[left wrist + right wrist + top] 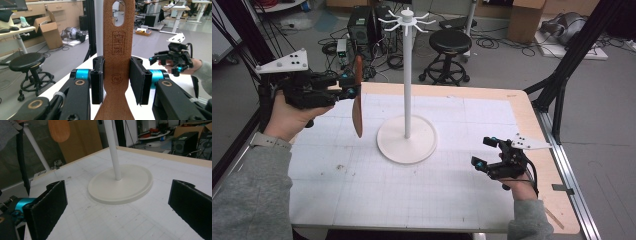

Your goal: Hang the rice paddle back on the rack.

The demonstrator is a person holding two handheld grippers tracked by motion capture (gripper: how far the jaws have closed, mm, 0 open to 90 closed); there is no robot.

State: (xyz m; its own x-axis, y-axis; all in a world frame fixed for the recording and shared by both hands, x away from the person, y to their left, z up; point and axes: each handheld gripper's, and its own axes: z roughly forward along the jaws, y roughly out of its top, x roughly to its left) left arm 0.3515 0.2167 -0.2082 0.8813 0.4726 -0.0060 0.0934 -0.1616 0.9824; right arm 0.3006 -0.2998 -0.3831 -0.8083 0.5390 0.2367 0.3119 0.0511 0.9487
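The left gripper point(344, 89) holds a wooden spatula point(357, 97) upright, its jaws clamped on the narrow handle just below the stamped mark, with the hanging hole point(118, 13) above them. To hang it well, I judge the hole must be raised to a hook on the white stand point(407, 75), which rises right of those jaws. The right gripper point(486, 152) hovers over the desk point(412, 200), jaws wide apart and empty, the stand's base point(121, 183) ahead between them.
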